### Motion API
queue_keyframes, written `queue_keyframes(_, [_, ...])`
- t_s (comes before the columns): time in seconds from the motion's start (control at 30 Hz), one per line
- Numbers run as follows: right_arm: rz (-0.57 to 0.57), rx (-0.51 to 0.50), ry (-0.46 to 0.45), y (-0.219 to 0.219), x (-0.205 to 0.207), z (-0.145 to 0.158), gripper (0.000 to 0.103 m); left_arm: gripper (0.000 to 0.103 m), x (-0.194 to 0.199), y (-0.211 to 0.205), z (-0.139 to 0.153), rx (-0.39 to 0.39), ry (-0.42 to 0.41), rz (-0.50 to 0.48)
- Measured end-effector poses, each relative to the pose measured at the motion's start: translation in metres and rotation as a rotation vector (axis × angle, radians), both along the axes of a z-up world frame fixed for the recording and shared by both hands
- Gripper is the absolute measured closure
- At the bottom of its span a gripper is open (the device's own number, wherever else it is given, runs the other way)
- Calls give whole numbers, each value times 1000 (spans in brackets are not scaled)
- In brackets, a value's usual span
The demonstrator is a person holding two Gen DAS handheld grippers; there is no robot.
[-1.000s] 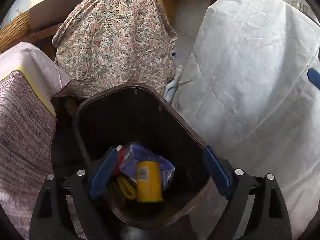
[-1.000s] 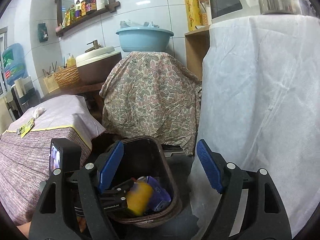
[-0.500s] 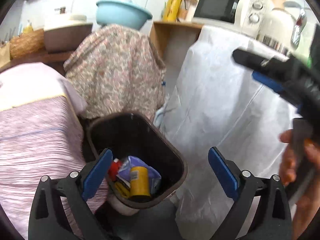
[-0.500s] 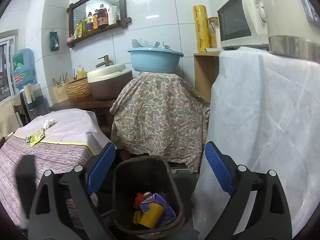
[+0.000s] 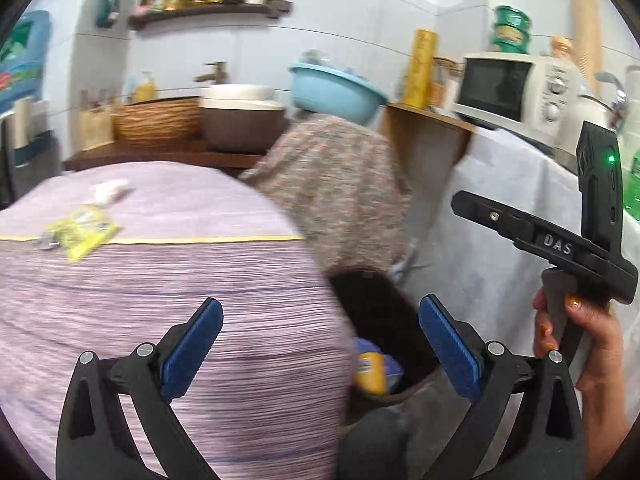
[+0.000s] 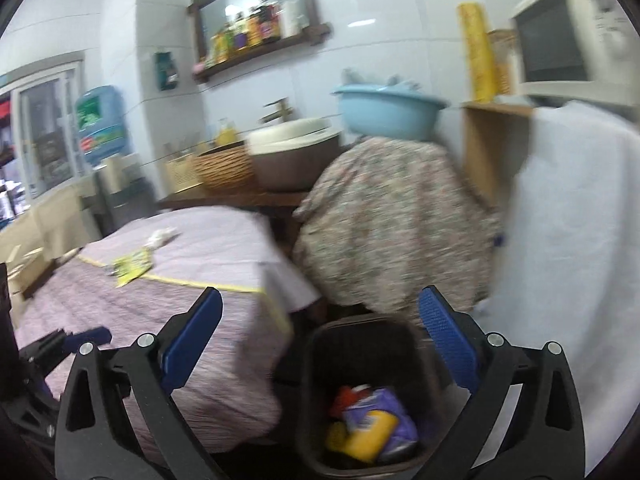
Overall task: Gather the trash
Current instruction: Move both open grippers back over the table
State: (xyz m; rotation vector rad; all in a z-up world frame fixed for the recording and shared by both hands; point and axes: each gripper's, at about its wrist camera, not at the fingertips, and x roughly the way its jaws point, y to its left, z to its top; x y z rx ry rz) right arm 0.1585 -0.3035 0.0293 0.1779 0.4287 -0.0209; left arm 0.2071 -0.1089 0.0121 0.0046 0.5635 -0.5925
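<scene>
Both tongs (image 5: pixel 320 344) (image 6: pixel 320 340) agape, empty, bin (image 6: pixel 320 344) holding yellow bottle (image 6: pixel 370 434), purple wrapper (image 6: pixel 394 416)

A dark brown trash bin (image 6: pixel 362 396) is seen open on the floor beside the purple-covered table (image 6: pixel 168 300); a yellow bottle (image 6: pixel 370 434) and purple wrapper (image 6: pixel 394 412) are held inside.

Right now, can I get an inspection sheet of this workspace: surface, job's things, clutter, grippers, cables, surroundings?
Surface: purple cloth-covered table.
Job's things: brown trash bin on the floor holds a yellow container and purple wrapper; yellow wrapper and white crumpled scrap lie on the table.
Clutter: nothing seen.
Grippers: left gripper and right gripper both open, empty.
Cables: nothing seen.
Surroundings: blue basin, microwave, sink.
</scene>
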Motion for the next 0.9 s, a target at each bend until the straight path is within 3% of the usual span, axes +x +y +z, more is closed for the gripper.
queue_keyframes(0.5, [408,-43,138,152,96,-21,6,6,26,137,-5,79,26,304])
queue_keyframes(0.9, [525,-101,249,228,168,-42,6,6,42,211,-12,120,52,415])
